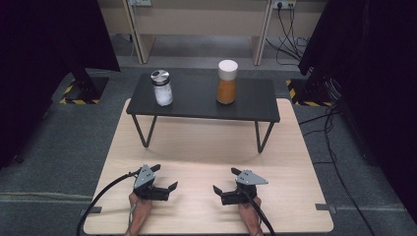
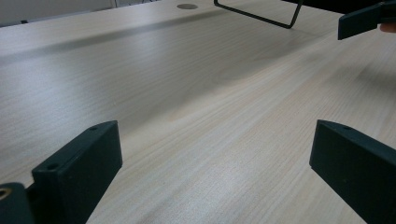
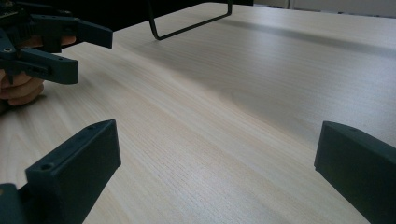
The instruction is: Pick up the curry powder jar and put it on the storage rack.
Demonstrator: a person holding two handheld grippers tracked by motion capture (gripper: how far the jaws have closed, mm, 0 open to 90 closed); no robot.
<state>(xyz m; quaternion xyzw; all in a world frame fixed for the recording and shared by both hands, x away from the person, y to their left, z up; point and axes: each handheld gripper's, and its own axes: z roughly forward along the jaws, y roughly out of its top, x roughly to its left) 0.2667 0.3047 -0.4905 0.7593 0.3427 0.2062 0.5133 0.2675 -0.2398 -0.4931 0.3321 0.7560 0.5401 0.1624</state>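
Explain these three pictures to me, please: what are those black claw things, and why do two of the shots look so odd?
There is no robot here. A person sits at a pale wooden table and holds a hand tool in each hand: the left gripper and the right gripper. Each has two black fingers that open and close like tongs.

The high view looks down from above. The two odd shots come from small cameras riding on the grippers, looking out low over the wood between their own fingers.

At the far side stands a low black shelf on wire legs. On it stand a shaker with a metal top and an orange-filled bottle with a white cap.

Both grippers are open and hold nothing.
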